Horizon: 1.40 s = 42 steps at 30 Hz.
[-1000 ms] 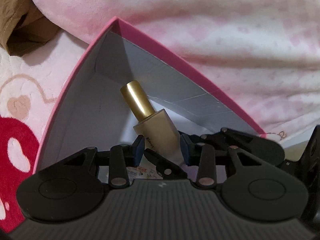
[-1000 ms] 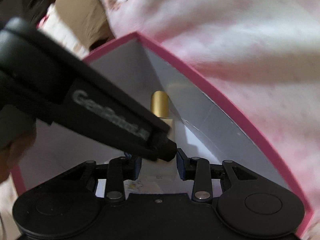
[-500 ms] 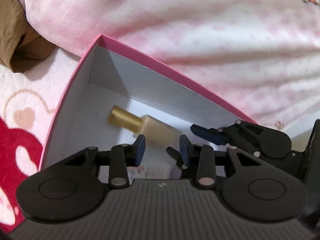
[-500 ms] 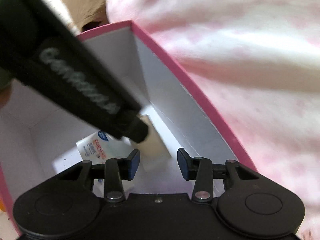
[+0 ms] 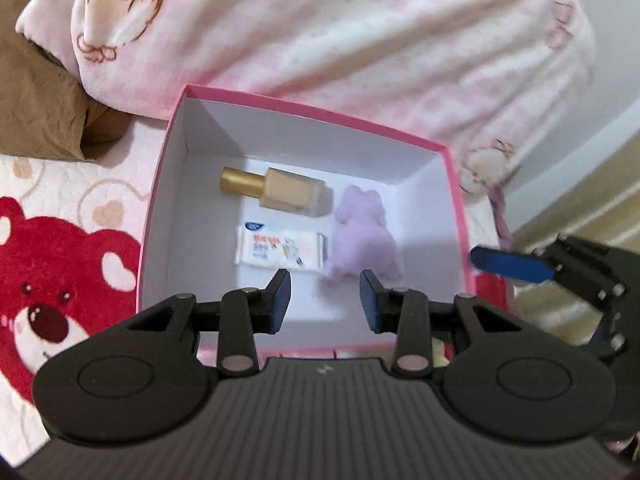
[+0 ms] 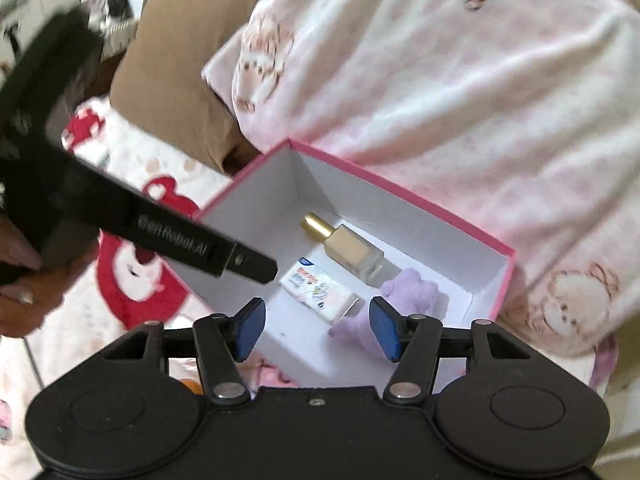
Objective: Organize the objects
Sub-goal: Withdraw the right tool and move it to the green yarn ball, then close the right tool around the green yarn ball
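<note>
A pink box (image 5: 312, 106) with a white inside lies on the bed. In it lie a beige bottle (image 5: 292, 196) with a gold cap, a white tissue packet (image 5: 280, 250) and a purple plush toy (image 5: 362, 236). My left gripper (image 5: 325, 300) hovers above the box's near side, its jaws opening with nothing between them. My right gripper (image 6: 318, 328) hangs over the near corner of the box (image 6: 400, 188), its jaws opening, also empty. The bottle (image 6: 352, 248), packet (image 6: 320, 290) and plush (image 6: 412, 290) lie beyond it. A left finger (image 6: 248, 262) crosses the right wrist view.
A pink-and-white blanket with bear prints (image 5: 360, 32) is heaped behind the box. A brown pillow (image 5: 40, 100) lies at the far left. The sheet with a red bear (image 5: 52, 280) spreads to the left. A person's hand (image 6: 16, 280) holds the left gripper.
Both grippers have risen and drawn back out of the box. The bottle, earlier upright between the fingers, was let go and now lies on the box floor. The right jaws have widened.
</note>
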Motion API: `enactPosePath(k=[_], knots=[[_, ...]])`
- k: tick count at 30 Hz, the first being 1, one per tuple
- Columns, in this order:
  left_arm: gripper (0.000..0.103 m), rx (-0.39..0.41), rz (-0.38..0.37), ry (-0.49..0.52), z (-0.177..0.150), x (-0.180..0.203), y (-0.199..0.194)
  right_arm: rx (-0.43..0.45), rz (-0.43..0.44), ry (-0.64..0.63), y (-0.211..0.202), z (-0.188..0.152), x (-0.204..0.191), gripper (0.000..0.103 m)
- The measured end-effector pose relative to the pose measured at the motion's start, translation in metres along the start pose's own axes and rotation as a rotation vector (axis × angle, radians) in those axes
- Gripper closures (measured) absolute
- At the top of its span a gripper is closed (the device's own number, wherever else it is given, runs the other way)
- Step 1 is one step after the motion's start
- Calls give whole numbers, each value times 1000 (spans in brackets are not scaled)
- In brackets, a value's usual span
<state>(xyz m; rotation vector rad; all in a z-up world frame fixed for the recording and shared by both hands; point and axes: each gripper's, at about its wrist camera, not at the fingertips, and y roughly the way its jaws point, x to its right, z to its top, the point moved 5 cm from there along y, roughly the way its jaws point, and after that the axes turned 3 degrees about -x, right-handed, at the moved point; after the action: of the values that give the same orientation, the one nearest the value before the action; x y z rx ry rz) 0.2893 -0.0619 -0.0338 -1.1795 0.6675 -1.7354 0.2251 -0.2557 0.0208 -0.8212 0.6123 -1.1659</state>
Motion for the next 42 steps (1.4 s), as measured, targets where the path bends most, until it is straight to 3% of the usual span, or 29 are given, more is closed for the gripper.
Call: enactPosePath(k=[6,12,17,21,24,30,32,34,40,42], knots=[[58,-19,-9,105,-23,26,-30,35,19,87,-44,-4,13,35],[47,-38,75,160,-59,35,-48,65,61,145,-76,-31,5,31],[35,16,-14,138,-94,43,-76,88,95,176,-94,-60,-4,28],[31,9,-11,168,-123,50,-86,83,133,204,-99,-85,-12,27],[29,-5,-12,176,-137,52,-88,78,176,221,-101,-104,-15,22],[25,-19,-1,178,-160,52,-80,82,180,264,-100,-141,-12,18],[19,-8,-9,163,-163,52,-73,95,171,268,-95,-151,-9,13],[12,23,-9,146,-166,52,-64,105,129,267,-85,-162,-4,9],[7,53,-7,136,-166,57,-36,97,-22,224,-41,-183,8,9],[7,54,-26,122,-168,58,-25,86,3,206,-28,-188,8,9]])
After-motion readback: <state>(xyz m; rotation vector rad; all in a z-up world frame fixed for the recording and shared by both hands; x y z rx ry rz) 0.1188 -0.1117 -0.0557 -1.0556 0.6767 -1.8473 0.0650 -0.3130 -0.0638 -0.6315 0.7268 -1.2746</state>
